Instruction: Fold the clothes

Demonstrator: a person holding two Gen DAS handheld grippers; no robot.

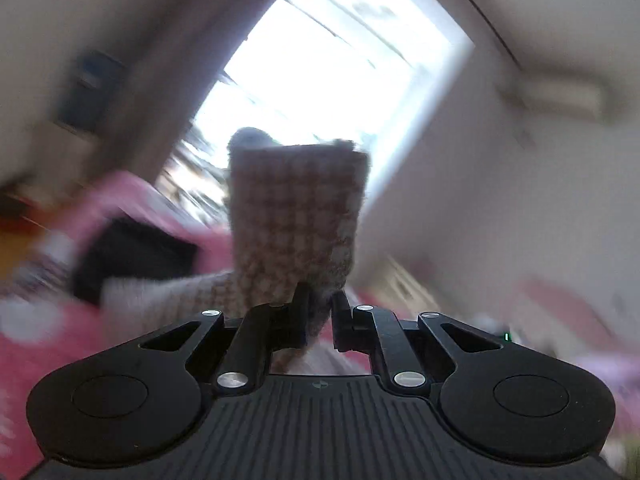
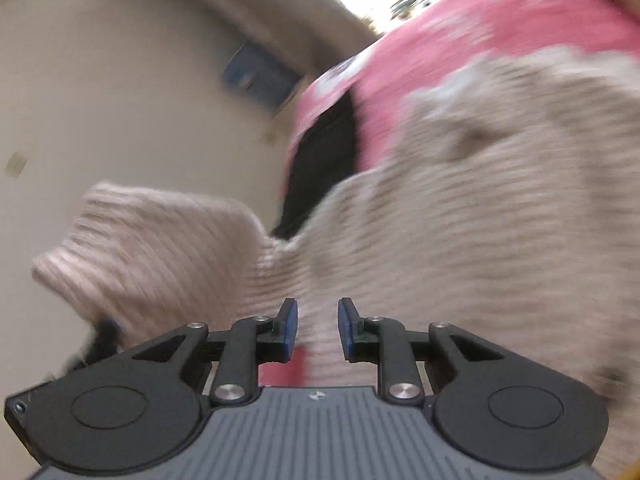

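On my L cam, the left gripper (image 1: 320,300) is pinched nearly closed on a fold of the sweater (image 1: 296,216), a beige knit; cloth sits right between the pads and a ribbed end stands up in front of the lens, lifted against the bright window (image 1: 320,76). The rest of the knit trails down-left from that pinch toward the pink bedding (image 1: 44,344), w/ a black item (image 1: 132,256) lying on the pink just behind it. Whole L view is tilted and motion-blurred, so fine detail is gone; wall (image 1: 480,184) at right, a blue-ish frame (image 1: 90,92) on the wall at left. On my R cam, the right gripper (image 2: 318,330) is partly open, blue pads (image 2: 291,330) apart w/ a clear gap. The sweater (image 2: 460,220) fills the view beyond them and knit shows through the gap, but I can't tell if the pads touch it; nothing looks clamped. One ribbed end, sleeve or cuff (image 2: 152,256), sticks out left of the fingers against the pale wall (image 2: 100,100). The main body spreads right, lying over the pink bedding (image 2: 480,28); the black item (image 2: 324,164) peeks out between knit and pink. R view is also blurred and tilted.
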